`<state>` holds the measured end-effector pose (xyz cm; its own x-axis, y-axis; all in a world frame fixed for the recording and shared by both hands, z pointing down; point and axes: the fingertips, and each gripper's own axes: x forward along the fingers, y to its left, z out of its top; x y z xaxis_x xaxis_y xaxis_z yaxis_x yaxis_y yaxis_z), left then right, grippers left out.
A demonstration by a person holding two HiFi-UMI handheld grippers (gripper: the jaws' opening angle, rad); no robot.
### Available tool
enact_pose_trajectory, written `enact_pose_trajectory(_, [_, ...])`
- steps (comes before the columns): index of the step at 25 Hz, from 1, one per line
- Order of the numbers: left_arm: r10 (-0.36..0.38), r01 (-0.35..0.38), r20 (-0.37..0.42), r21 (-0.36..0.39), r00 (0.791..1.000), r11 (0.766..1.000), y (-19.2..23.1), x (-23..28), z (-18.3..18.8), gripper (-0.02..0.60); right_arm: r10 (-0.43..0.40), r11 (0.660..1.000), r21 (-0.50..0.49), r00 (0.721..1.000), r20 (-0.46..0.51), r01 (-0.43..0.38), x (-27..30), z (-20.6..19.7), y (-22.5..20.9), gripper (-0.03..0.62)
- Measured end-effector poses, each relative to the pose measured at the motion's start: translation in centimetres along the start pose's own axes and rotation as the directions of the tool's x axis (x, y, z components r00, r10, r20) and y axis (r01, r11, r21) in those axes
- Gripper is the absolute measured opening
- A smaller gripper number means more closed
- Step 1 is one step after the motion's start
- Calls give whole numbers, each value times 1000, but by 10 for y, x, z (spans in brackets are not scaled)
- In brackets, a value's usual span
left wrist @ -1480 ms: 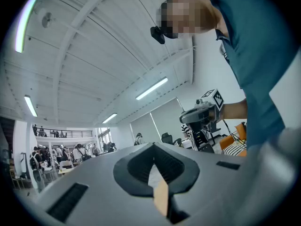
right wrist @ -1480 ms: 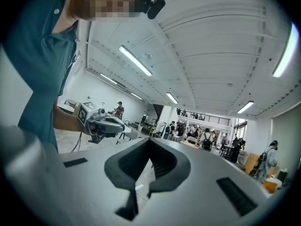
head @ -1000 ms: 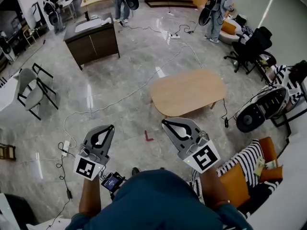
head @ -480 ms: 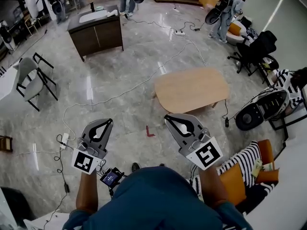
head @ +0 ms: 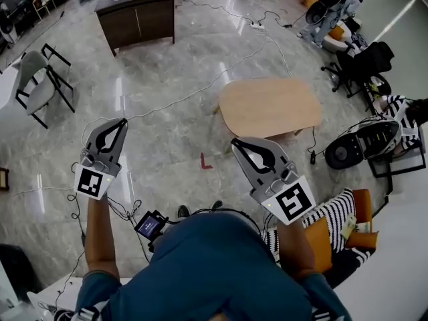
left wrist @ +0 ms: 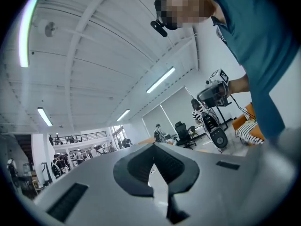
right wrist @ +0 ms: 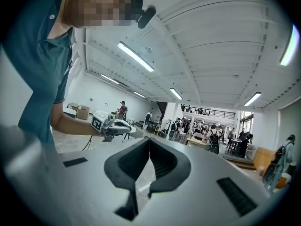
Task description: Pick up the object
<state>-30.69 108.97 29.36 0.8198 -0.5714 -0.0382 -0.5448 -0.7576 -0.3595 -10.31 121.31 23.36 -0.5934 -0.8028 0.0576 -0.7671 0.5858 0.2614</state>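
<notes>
Leftward my left gripper (head: 122, 121) is swinging since a second ago, widening its gap from my right gripper (head: 234, 142). Which object I'm picking, can't tell. Both are pinching closed, empty, hovering over marble floor (head: 167, 132), wooden table (head: 269, 107) ahead.

- A polished grey marble floor (head: 167, 122) fills the head view, with pale streaks of reflected light.
- An oval wooden table (head: 271, 105) stands at 1 o'clock.
- A dark cabinet (head: 137, 19) with a pale top sits at 11 o'clock.
- A grey chair (head: 37, 89) on a black frame stands at 10 o'clock.
- A black office chair (head: 364, 62) is at 2 o'clock.
- A white cable (head: 200, 89) snakes across the floor, and a small red mark (head: 206, 161) lies near the centre.
- In the right gripper view, a white ceiling (right wrist: 211, 41) carries long strip lights (right wrist: 135, 56) above a far railed gallery (right wrist: 207, 112).
</notes>
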Motion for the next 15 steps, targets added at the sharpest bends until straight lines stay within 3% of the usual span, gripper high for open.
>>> enact_pose_trajectory(8, [42, -40, 45, -58, 998, 998, -12, 44, 21, 3, 28, 999, 29, 999, 25, -29, 1, -24, -53, 15])
enact_pose_trajectory(11, [51, -45, 89, -59, 995, 997, -25, 68, 36, 3, 31, 999, 23, 999, 39, -32, -3, -37, -83, 15])
enact_pose_trajectory(15, [69, -66, 77, -43, 995, 997, -35, 98, 40, 3, 47, 999, 5, 998, 46, -47, -3, -53, -117, 15])
